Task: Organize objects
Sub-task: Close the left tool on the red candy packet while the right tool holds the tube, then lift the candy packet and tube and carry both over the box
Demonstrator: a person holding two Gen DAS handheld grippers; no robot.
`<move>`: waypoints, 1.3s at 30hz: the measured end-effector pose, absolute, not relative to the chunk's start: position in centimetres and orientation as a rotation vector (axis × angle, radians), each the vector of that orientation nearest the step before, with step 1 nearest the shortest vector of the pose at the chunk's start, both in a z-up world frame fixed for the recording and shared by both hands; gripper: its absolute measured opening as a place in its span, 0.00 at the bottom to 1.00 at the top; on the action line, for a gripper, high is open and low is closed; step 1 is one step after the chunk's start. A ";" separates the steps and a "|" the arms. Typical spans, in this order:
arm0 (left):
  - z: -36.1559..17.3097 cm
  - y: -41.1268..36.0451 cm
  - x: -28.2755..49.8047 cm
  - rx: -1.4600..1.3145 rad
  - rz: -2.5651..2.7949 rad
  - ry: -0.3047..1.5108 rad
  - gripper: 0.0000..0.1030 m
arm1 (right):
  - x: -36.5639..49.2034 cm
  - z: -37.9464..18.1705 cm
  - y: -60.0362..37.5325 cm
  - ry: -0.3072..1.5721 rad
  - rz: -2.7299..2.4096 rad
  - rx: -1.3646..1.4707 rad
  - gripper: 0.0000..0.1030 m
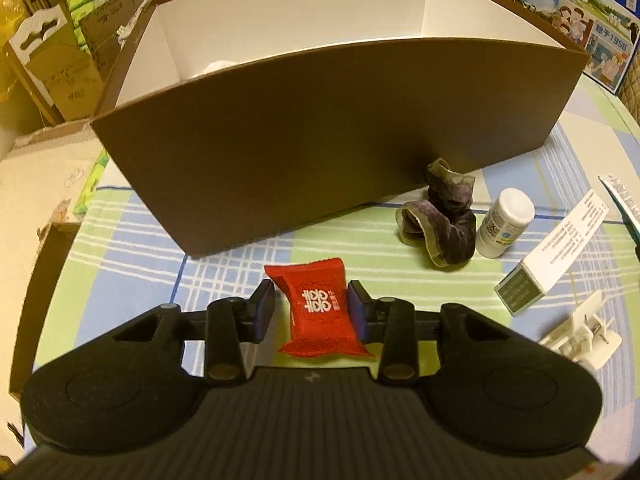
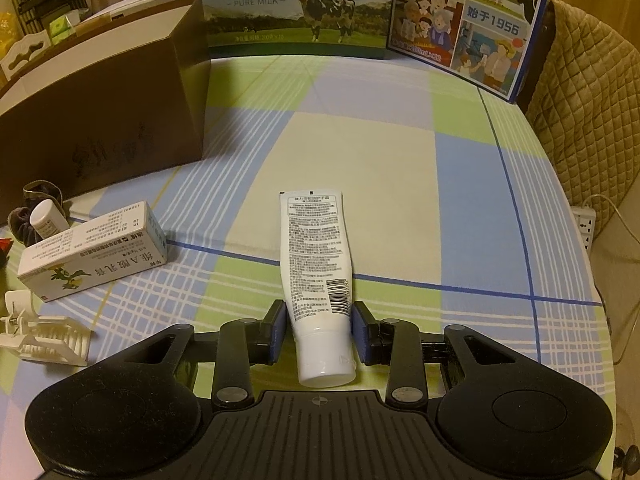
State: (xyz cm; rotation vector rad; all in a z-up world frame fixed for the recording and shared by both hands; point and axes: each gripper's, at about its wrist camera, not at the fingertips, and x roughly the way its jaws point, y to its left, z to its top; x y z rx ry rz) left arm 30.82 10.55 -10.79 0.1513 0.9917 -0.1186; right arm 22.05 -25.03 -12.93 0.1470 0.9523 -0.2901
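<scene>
The sachet is showing red with white characters. The tablecloth is showing blue, green and cream checks. The box is looking brown outside, white inside. The tube is looking white with black print.

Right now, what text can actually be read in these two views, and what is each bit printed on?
"纯牛奶" and "PURE MILK": green milk carton.
"始于1956": blue milk carton.
"囍囍" in white: red sachet held by the left gripper.
White tube in the right gripper, medicine box, small white bottle: print too small.
</scene>
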 end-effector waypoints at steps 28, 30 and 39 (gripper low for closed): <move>-10.7 11.2 29.4 0.176 -0.137 1.003 0.23 | 23.1 -12.8 -24.4 0.980 -0.256 0.145 0.32; -10.6 11.2 29.1 0.167 -0.147 1.008 0.23 | 22.7 -12.6 -24.3 0.984 -0.241 0.174 0.32; -9.2 11.1 27.4 0.143 -0.184 1.003 0.23 | 21.2 -10.0 -22.8 0.936 -0.167 0.289 0.32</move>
